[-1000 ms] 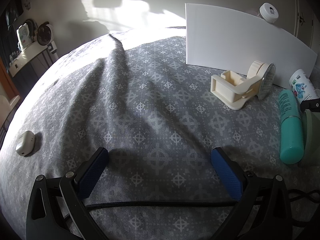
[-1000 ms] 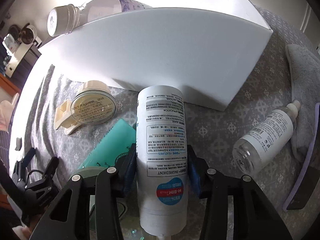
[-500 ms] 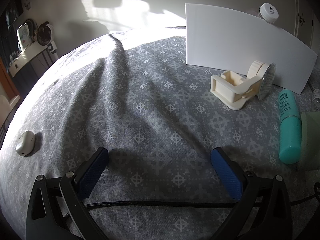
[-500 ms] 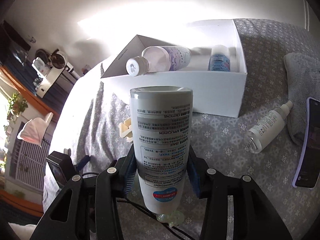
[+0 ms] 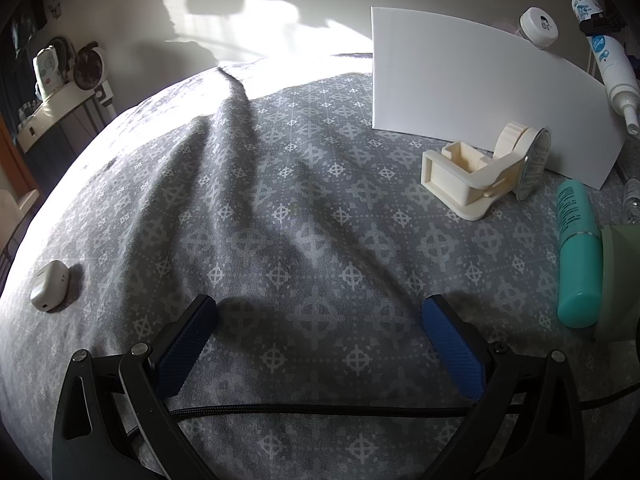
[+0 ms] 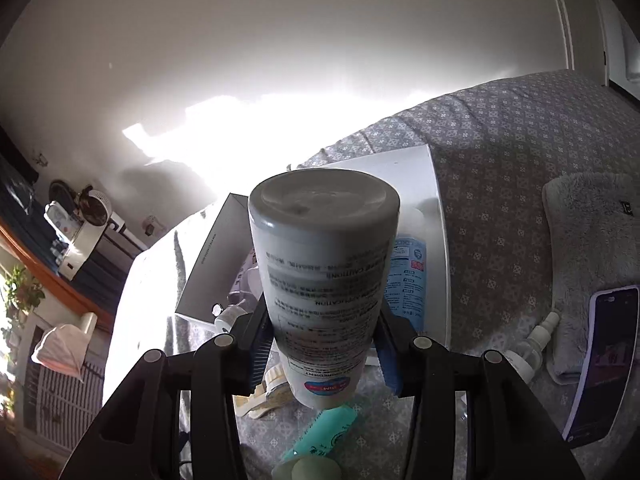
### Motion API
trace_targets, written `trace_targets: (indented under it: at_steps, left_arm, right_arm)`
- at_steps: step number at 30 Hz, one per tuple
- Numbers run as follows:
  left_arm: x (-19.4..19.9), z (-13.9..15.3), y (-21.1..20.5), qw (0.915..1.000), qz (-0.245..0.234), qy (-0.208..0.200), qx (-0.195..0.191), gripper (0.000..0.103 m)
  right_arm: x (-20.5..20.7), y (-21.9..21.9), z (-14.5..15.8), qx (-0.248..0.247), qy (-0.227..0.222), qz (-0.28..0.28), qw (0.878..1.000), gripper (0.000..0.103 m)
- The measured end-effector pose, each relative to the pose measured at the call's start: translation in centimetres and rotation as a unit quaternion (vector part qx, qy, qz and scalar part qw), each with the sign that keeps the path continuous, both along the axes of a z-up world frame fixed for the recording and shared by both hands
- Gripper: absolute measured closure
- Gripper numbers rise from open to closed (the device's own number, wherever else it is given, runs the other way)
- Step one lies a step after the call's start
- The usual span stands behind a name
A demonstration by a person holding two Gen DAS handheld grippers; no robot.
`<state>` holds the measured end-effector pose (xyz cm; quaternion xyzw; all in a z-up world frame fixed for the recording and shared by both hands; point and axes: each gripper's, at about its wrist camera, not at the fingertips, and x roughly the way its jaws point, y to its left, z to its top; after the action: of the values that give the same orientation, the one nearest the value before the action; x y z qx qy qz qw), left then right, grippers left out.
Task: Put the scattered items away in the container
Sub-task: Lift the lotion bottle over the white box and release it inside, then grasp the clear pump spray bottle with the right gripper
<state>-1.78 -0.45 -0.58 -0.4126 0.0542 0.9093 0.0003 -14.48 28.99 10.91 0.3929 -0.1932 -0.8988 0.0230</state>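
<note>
Right gripper (image 6: 322, 344): jaws are closed narrow on a white bottle (image 6: 324, 280), blue pads clamped on its lower body, flat base pointed away from the camera, printed label read upside down. The bottle is held in the air over the white box (image 6: 438, 240), which sits on the bed (image 6: 500, 152) at about 12 o'clock from the jaws. Inside the box a blue-labelled bottle (image 6: 410, 276) is seen at 1 o'clock of the held bottle; further contents at 10 o'clock are partly hidden and cannot be told apart. A teal tube (image 6: 320, 434) is seen on the bed below the jaws at 6 o'clock. A clear spray bottle (image 6: 532, 346) lies at 3 o'clock, just beside a grey fluffy towel (image 6: 592, 248) with a phone (image 6: 604, 364) on its near edge. Left gripper (image 5: 320, 320): jaws are spread wide, nothing between them, only the patterned grey bedsheet (image 5: 248, 208) and a black cable (image 5: 320, 408) across the base. From the left view the white box wall (image 5: 472, 96) is placed at 1 o'clock, a cream plastic holder (image 5: 464, 180) with a round mirror-like disc (image 5: 534, 164) just in front of it. The teal tube (image 5: 576, 256) is at 3 o'clock, touching a pale green object (image 5: 618, 280) cut off by the frame edge. A white-capped bottle (image 5: 540, 28) shows above the box wall. The held bottle (image 5: 608, 60) is visible at 2 o'clock, above the box. A small white case (image 5: 50, 286) lies well apart at 9 o'clock.
</note>
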Motion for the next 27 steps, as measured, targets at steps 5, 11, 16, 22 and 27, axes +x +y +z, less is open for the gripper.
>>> trace_targets:
  at_steps: [5, 11, 16, 22, 27]
  left_arm:
    - [0.0, 0.0, 0.0, 1.0, 0.0, 0.0, 0.0, 0.0]
    - [0.0, 0.0, 0.0, 1.0, 0.0, 0.0, 0.0, 0.0]
    - [0.0, 0.0, 0.0, 1.0, 0.0, 0.0, 0.0, 0.0]
    - [0.1, 0.1, 0.0, 1.0, 0.0, 0.0, 0.0, 0.0]
    - [0.1, 0.1, -0.1, 1.0, 0.0, 0.0, 0.001, 0.0]
  right_arm:
    - [-1.7, -2.2, -1.2, 0.048, -0.014, -0.003, 0.999, 0.059]
    - [1.7, -5.2, 0.3, 0.102, 0.057, 0.01, 0.993, 0.015]
    - [7.7, -4.0, -1.1, 0.086, 0.076, -0.022, 0.993, 0.009]
    - [12.1, 1.0, -7.7, 0.067, -0.006, -0.108, 0.992, 0.009]
    - [9.4, 4.8, -8.9, 0.05, -0.047, -0.138, 0.988, 0.009]
